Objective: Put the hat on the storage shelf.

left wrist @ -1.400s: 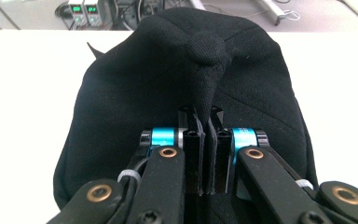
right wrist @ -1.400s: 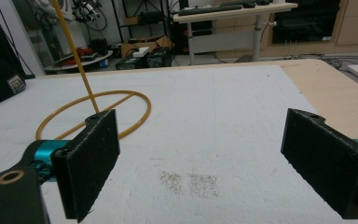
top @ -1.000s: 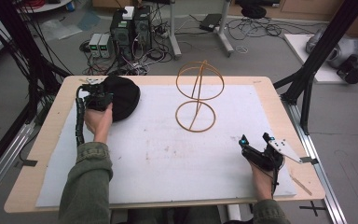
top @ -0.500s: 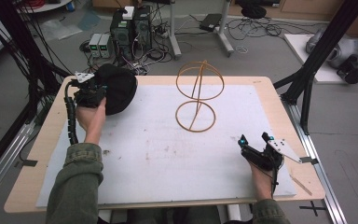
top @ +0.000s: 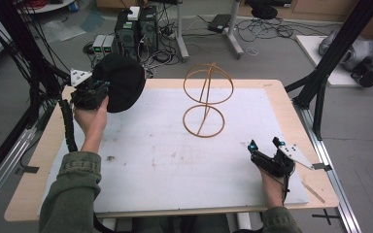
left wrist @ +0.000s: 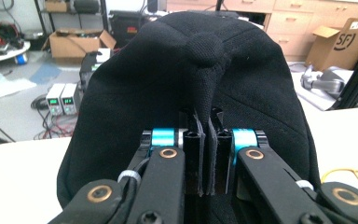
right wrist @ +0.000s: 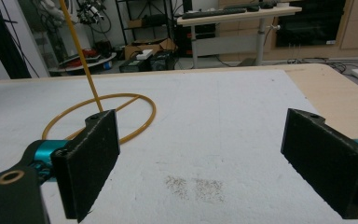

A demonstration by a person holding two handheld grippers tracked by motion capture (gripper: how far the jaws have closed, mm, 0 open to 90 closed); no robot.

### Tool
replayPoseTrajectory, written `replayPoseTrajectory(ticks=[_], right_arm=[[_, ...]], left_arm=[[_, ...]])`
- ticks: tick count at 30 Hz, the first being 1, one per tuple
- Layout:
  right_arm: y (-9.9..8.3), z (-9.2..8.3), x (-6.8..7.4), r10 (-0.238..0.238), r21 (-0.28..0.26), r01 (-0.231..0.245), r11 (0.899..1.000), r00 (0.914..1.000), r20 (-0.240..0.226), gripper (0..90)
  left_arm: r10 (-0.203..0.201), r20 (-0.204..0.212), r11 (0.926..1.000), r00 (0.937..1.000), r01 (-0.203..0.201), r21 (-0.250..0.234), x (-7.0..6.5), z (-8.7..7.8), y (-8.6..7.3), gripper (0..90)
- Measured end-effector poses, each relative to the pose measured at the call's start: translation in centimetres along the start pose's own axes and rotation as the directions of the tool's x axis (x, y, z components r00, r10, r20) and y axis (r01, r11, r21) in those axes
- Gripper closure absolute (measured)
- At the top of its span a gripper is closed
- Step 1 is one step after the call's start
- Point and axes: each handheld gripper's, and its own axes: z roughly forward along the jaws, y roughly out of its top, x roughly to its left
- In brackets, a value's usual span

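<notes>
Lifted off the table's point(top: 272, 104) far left since before, the black cap point(top: 121, 87) hung clamped in the left gripper point(top: 93, 92); the right gripper point(top: 264, 145) rested with jaws apart.

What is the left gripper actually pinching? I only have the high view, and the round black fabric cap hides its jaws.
Observer: In the left gripper view, the left gripper is shut on a fold of the black fabric cap, just below its top button.
Operator: And the right gripper's jaws?
Observer: The right gripper is wide open, with nothing between its pads.
Operator: What does it face?
Observer: The base ring of the yellow wire stand, ahead on the white table mat.
</notes>
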Motion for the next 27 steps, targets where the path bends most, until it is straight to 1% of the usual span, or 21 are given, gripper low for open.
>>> replayPoseTrajectory(ticks=[1, 5, 7, 12, 14, 17, 22, 26, 27], right_arm=[[0.0, 0.0, 0.0, 0.005, 0.003, -0.005, 1.000, 1.0000, -0.001, 10.6], [0.0, 0.0, 0.0, 0.002, 0.001, -0.002, 1.000, 1.0000, 0.001, 10.6], [0.0, 0.0, 0.0, 0.000, -0.002, 0.000, 1.000, 1.0000, 0.000, 10.7], [0.1, 0.0, 0.1, -0.002, -0.004, 0.002, 1.000, 1.0000, -0.001, 10.6], [0.1, -0.1, 0.2, 0.008, 0.001, -0.008, 1.000, 1.0000, -0.004, 10.6], [0.1, -0.1, 0.2, 0.005, -0.002, -0.005, 1.000, 1.0000, -0.004, 10.6], [0.1, -0.1, 0.3, 0.005, -0.003, -0.005, 1.000, 1.0000, -0.004, 10.6], [0.1, -0.1, 0.3, 0.005, -0.004, -0.005, 1.000, 1.0000, -0.007, 10.7], [0.1, -0.1, 0.2, -0.002, -0.008, 0.002, 1.000, 1.0000, -0.007, 10.6]], left_arm=[[0.006, 0.000, 0.9999, 1.0000, -0.006, -0.008, 0.0, -0.2, 0.2, 86.9], [0.024, 0.000, 0.9993, 0.9997, -0.024, -0.030, -0.1, -0.9, 1.1, 86.9], [0.024, 0.008, 0.9981, 0.9997, -0.024, -0.058, -0.1, -1.4, 1.6, 86.9], [0.023, 0.018, 0.9949, 0.9996, -0.022, -0.098, -0.1, -2.1, 2.2, 86.9], [0.024, 0.032, 0.9927, 0.9992, -0.020, -0.119, -0.2, -2.4, 2.4, 86.9], [0.025, 0.052, 0.9888, 0.9984, -0.017, -0.149, -0.5, -2.7, 2.7, 86.9], [0.034, 0.084, 0.9840, 0.9959, -0.018, -0.177, -1.1, -3.2, 3.4, 86.9], [0.042, 0.109, 0.9816, 0.9932, -0.021, -0.190, -1.7, -3.3, 3.8, 86.9], [0.040, 0.115, 0.9808, 0.9926, -0.017, -0.194, -1.9, -3.3, 3.9, 86.9]])
